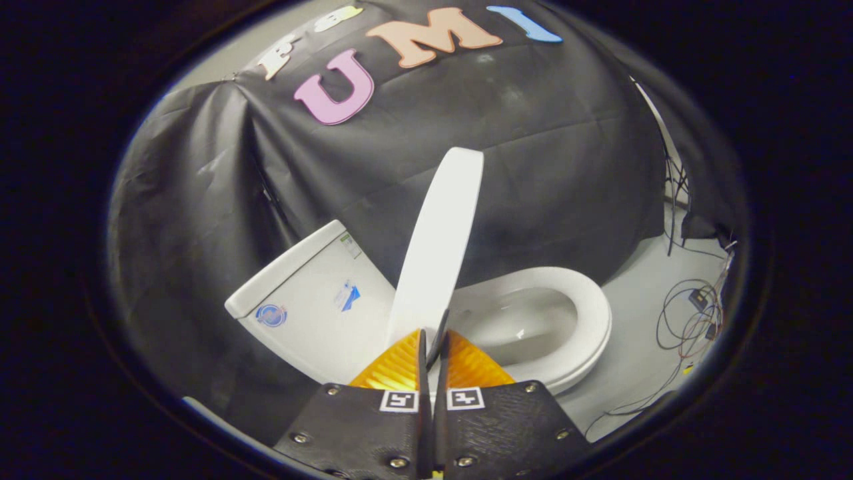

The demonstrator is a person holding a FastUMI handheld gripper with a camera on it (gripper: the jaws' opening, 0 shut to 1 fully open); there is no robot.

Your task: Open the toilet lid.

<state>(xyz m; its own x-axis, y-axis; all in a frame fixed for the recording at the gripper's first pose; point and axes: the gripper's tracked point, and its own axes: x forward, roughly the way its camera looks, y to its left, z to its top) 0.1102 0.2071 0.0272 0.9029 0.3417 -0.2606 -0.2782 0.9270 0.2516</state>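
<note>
The white oval plastic toilet lid (440, 240) stands raised, nearly upright, between the white ceramic tank (313, 300) and the white seat ring (566, 313). The hand-held gripper (433, 347) pinches the lid's lower edge, its 2 fingers narrowly closed. Cables (693, 320) lie on the grey floor (640, 360).

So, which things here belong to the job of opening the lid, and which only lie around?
Job: toilet lid, raised, its edge between the closed gripper fingers; seat; tank.
Lying about: cables on the floor beyond the seat.
</note>
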